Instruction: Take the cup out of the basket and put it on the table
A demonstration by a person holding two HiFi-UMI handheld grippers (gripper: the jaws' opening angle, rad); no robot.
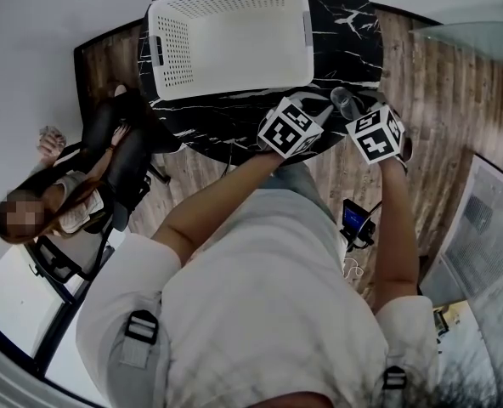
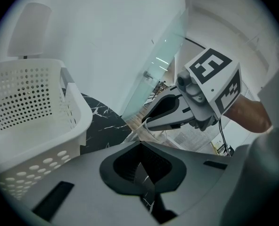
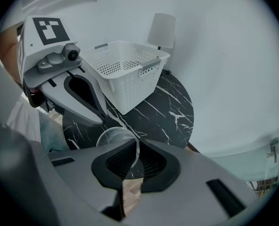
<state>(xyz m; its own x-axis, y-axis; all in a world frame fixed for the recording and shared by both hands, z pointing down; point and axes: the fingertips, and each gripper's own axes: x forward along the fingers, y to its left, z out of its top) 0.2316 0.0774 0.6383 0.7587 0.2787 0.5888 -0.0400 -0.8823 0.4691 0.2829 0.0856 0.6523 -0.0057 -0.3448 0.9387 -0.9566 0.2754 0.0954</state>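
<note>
Aslant, cup (image 3: 112,136) mouth toward right tongs (image 3: 132,147).

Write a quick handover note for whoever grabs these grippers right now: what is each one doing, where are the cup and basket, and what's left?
Right gripper: fingers shut on the clear cup's wall.
Left gripper: shut, empty, close beside the right one.
Basket: on the table, looks empty.
Done: cup is out of the basket, held near the table's front edge.
Left: stand the cup on the table, then open the fingers.
</note>
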